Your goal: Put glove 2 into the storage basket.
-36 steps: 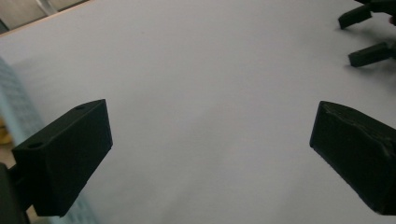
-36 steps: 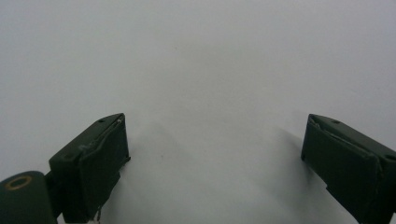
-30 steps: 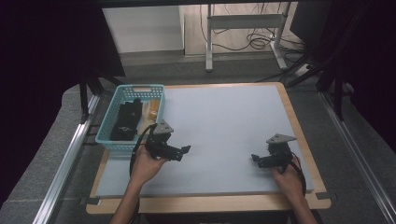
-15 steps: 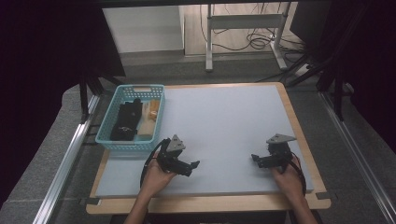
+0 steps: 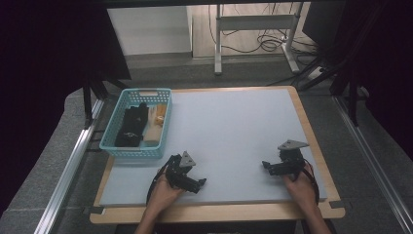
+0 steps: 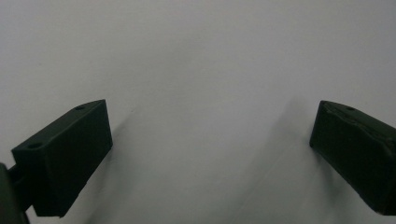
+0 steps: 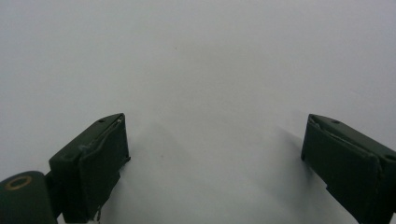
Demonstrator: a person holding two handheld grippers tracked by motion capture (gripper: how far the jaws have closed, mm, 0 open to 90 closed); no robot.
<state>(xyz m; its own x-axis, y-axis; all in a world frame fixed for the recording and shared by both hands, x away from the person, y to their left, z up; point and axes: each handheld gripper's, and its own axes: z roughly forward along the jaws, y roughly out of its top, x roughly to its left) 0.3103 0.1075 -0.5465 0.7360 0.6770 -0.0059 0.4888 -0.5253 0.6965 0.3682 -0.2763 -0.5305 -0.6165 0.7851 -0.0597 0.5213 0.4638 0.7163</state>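
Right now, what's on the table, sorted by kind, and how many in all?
Grippers: 2, the left gripper and the right gripper, both open
Baskets: 1, the teal basket
Black items in the basket: 1
Tan items in the basket: 1
Total: 5

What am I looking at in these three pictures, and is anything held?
A person sits at a table and holds a hand tool with two black jaws in each hand: the left gripper and the right gripper. The high view looks down from above. The other two come from cameras riding on the grippers, looking along their jaws at the bare surface. Both stand open and hold nothing. A basket at the table's left holds dark and tan things, too small to name.
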